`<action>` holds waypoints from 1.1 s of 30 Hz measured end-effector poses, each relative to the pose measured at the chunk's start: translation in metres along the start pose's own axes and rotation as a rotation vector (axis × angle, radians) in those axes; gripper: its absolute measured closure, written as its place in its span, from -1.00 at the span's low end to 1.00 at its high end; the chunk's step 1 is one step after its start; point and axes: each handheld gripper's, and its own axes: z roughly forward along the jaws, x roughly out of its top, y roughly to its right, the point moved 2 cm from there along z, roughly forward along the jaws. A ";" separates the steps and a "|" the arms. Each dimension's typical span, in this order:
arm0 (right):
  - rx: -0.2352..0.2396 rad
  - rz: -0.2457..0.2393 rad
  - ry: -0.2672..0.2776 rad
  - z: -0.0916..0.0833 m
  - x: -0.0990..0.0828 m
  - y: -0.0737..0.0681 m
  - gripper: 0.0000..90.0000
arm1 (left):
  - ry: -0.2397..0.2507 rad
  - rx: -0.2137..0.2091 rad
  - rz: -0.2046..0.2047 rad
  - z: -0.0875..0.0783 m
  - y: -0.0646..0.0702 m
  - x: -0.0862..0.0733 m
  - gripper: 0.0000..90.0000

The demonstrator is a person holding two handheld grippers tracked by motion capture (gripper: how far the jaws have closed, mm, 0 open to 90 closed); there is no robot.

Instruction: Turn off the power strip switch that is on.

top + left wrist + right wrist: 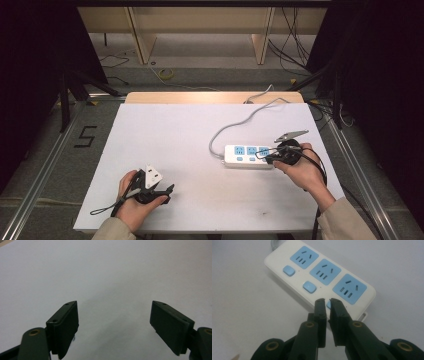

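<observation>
The power strip (248, 156) lies on the table's (165, 140) right half, its cord (235, 125) running back off the far edge. The right gripper (328, 301) sits over the strip's right end (tips at the last switch (328, 305)). The left gripper (167, 190) rests near the front left, well apart from the strip.

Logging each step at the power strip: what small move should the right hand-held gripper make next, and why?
Probably lift slightly off: the right hand-held gripper, jaws nearly closed with nothing between them, sits at the third blue switch on the power strip.

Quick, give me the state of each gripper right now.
Left gripper: open, empty, over bare table.
Right gripper: nearly closed, holding nothing, tips at the power strip's third button.
</observation>
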 end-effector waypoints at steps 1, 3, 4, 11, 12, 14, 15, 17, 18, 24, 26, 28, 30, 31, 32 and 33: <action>-0.002 -0.001 0.002 -0.001 -0.001 0.000 0.87 | 0.001 0.001 0.001 0.000 0.000 0.000 -0.49; 0.004 -0.004 0.011 -0.002 -0.002 -0.001 0.86 | 0.000 0.000 0.001 0.000 0.000 0.000 -0.49; 0.008 -0.004 0.015 -0.003 -0.003 -0.001 0.85 | 0.000 0.000 0.001 0.000 0.000 0.000 -0.49; 0.020 0.001 0.041 -0.008 -0.010 -0.001 0.79 | 0.001 0.000 -0.001 0.000 0.001 0.000 -0.49; 0.021 -0.001 0.045 -0.009 -0.011 -0.001 0.78 | 0.001 0.000 -0.001 0.000 0.001 0.000 -0.49; 0.022 -0.002 0.050 -0.010 -0.013 -0.001 0.76 | -0.001 0.000 0.000 0.000 0.001 0.000 -0.49; 0.023 -0.001 0.052 -0.010 -0.014 -0.001 0.75 | -0.001 0.000 0.000 0.000 0.001 0.000 -0.49; 0.024 0.001 0.052 -0.010 -0.016 -0.001 0.73 | -0.001 0.000 0.000 0.000 0.001 0.000 -0.49; 0.028 -0.001 0.054 -0.010 -0.017 -0.001 0.72 | -0.001 0.000 -0.001 0.000 0.001 0.000 -0.49; 0.025 -0.001 0.061 -0.012 -0.022 -0.001 0.62 | -0.002 -0.001 0.003 0.000 0.001 0.000 -0.49; 0.021 0.000 0.066 -0.013 -0.024 -0.002 0.59 | -0.002 -0.001 0.003 0.000 0.001 0.000 -0.49; 0.021 -0.005 0.077 -0.013 -0.026 -0.002 0.55 | 0.002 0.000 -0.002 0.000 0.001 0.000 -0.49; 0.026 -0.007 0.087 -0.014 -0.028 -0.002 0.51 | -0.001 -0.001 0.002 0.000 0.001 0.000 -0.49; 0.029 -0.001 0.091 -0.015 -0.029 -0.002 0.48 | -0.002 -0.002 0.002 0.000 0.001 0.000 -0.49; 0.030 -0.001 0.093 -0.016 -0.031 -0.002 0.46 | -0.002 -0.002 0.002 0.000 0.001 0.000 -0.49; 0.029 0.001 0.097 -0.017 -0.032 -0.001 0.45 | -0.002 -0.002 0.002 0.000 0.001 0.000 -0.49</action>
